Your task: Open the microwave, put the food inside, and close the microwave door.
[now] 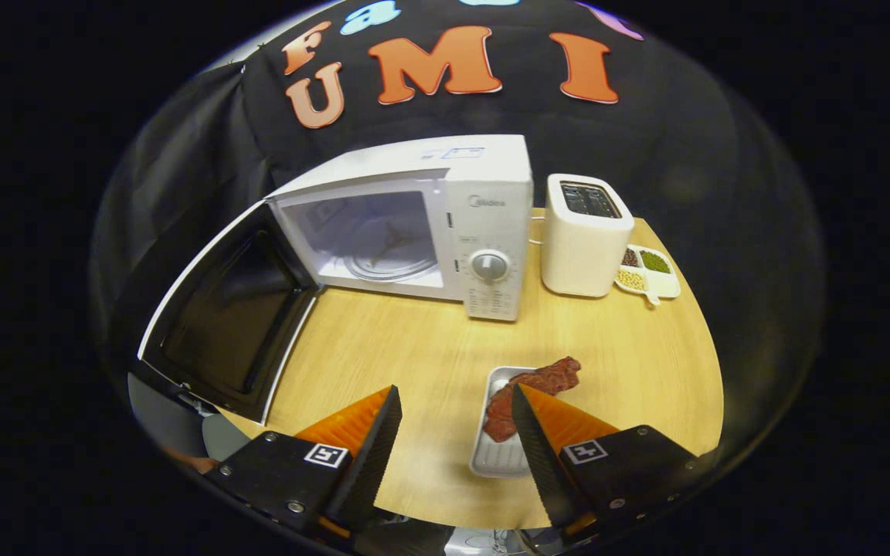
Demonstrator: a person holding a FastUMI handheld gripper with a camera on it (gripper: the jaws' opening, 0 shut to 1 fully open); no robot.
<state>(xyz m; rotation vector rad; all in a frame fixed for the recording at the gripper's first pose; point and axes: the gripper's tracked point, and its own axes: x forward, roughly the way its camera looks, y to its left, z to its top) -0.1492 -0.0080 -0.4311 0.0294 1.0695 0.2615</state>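
Black claw (456, 409) housings, silver screws, square black-and-white tags, ridged fingers (371, 455).

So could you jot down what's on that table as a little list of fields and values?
microwave: white, on the wooden table, door swung wide open, cavity with nothing in it
food: reddish meat strip on a white tray, partly between the fingers, beside the right one
gripper: open, holding nothing
toaster: white, right of the microwave
divided dish: beans or grains, beside the toaster
task stage: door open, food not yet inside
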